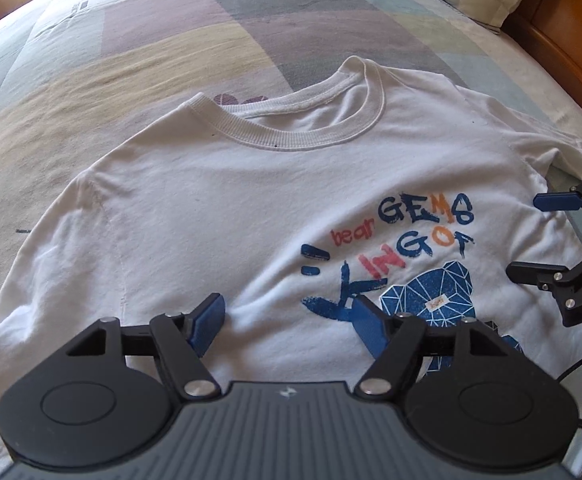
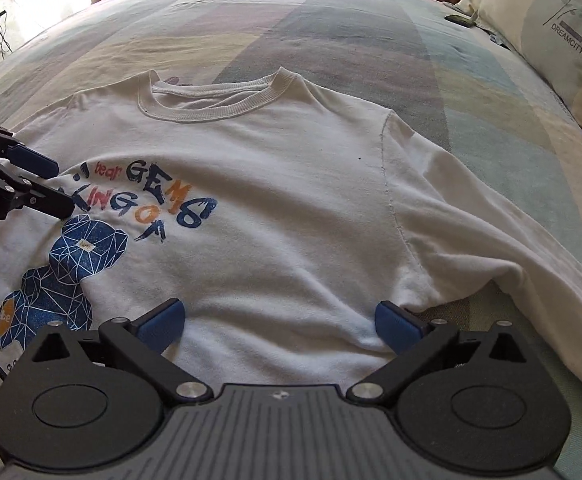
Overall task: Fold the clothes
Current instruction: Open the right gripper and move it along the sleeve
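Shirt (image 1: 219,200) lies flat, print up, on the bed (image 1: 131,40), left gripper (image 1: 287,320) and right gripper (image 2: 277,324) both hovering, jaws apart, gripping nothing, likely lining up a first fold.

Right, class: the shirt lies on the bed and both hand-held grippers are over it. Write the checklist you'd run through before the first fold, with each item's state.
1. Shirt lies face up, print showing: ok.
2. Collar flat at the far end: ok.
3. Right sleeve spread out flat: not ok, it is bunched near the armpit.
4. Left hand-held gripper open, nothing held: ok.
5. Right hand-held gripper open, nothing held: ok.
6. Hem straight: cannot tell, hidden below the grippers.
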`<action>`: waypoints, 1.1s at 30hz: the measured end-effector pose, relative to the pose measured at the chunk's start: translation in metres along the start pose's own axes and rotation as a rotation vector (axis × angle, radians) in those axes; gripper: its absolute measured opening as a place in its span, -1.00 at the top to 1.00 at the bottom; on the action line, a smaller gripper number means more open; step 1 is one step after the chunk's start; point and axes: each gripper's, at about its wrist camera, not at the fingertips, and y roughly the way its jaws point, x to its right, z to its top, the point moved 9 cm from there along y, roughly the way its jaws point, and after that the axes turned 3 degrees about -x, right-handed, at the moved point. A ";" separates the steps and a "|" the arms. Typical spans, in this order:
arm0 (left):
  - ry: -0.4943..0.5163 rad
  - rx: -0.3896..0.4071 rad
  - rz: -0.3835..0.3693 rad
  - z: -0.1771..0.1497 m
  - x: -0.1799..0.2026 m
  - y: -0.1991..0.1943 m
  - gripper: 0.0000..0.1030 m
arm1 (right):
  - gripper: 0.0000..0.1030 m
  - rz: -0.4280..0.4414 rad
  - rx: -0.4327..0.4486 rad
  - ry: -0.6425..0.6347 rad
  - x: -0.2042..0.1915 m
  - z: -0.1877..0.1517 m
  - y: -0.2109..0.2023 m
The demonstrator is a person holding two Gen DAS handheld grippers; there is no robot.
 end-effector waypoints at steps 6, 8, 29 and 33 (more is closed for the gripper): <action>0.008 0.004 -0.012 0.005 0.003 0.010 -0.56 | -1.00 -0.002 0.030 0.007 0.000 -0.001 0.001; 0.001 0.002 -0.003 0.005 0.006 0.011 -0.57 | -1.00 -0.012 0.046 0.007 -0.001 -0.001 0.001; 0.062 0.046 -0.051 0.017 0.015 0.017 -0.62 | -1.00 -0.268 0.106 0.304 0.135 -0.008 -0.073; 0.052 0.058 -0.039 0.023 0.027 0.008 -0.59 | -1.00 -0.333 0.123 0.340 0.185 0.003 -0.058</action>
